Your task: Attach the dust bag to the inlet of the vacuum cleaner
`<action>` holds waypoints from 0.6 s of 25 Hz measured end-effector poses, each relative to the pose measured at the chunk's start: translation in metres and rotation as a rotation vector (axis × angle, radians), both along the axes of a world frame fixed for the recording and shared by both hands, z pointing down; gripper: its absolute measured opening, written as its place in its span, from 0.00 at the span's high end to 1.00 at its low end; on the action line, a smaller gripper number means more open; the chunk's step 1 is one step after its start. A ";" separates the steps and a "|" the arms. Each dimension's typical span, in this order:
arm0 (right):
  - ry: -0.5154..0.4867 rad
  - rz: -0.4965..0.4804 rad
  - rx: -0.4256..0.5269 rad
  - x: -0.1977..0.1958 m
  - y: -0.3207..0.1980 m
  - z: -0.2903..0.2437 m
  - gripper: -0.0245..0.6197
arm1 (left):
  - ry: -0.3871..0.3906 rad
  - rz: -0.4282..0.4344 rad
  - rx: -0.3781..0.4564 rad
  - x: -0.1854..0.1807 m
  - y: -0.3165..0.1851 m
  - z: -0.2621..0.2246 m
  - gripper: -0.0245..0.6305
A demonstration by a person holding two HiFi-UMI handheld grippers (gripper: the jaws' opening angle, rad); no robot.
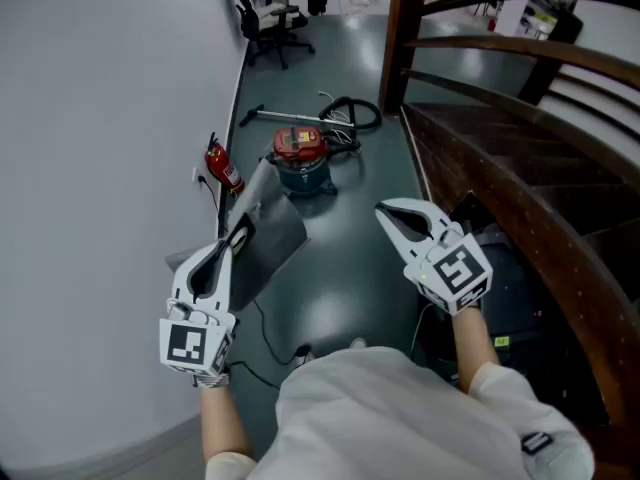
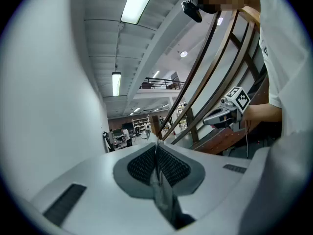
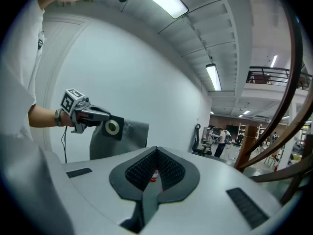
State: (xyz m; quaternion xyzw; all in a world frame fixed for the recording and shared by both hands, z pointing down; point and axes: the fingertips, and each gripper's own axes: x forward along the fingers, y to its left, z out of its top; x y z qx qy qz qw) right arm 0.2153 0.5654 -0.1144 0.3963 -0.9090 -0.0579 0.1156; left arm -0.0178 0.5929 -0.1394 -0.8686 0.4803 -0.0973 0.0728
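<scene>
Where the left gripper (image 1: pixel 238 230) brings its 2 jaws together, they are clamped on the dust bag (image 1: pixel 275 238), a limp grey bag of matte, cloth-like material hanging in soft folds to the gripper's right, above the floor (image 1: pixel 350 268). The right gripper view shows the grip on the bag's flat black collar (image 3: pixel 112 127), a stiff square with 1 pale ring round its opening. In the left gripper view a thin edge sits between the ribbed black pads (image 2: pixel 172 166); it appears to be that collar seen edge-on, though the close view is poor. The right gripper (image 1: pixel 385 210) is level beside it, jaws pressed together with nothing between them. The vacuum cleaner (image 1: pixel 300 156) stands well ahead of both grippers on the glossy dark green floor: a round canister with a red top over a teal drum, and a black hose (image 1: pixel 355 115) coiled behind it. A red fire extinguisher (image 1: pixel 224 168) stands against the smooth white wall (image 1: pixel 100 118) just left of the vacuum. A curved dark wooden staircase (image 1: pixel 520 168) closes the right side; an office chair (image 1: pixel 270 16) stands farther back.
</scene>
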 end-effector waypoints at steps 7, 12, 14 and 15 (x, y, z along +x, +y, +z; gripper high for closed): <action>-0.002 0.005 -0.019 -0.014 0.005 0.006 0.92 | 0.000 -0.013 -0.021 -0.018 0.007 0.003 0.93; -0.039 0.021 0.005 -0.027 0.003 -0.002 0.92 | 0.014 0.001 -0.018 -0.028 0.009 0.004 0.93; -0.046 0.019 0.010 -0.031 0.002 -0.005 0.92 | 0.016 0.004 -0.021 -0.030 0.007 0.005 0.93; -0.046 0.019 0.010 -0.031 0.002 -0.005 0.92 | 0.016 0.005 -0.023 -0.029 0.006 0.005 0.93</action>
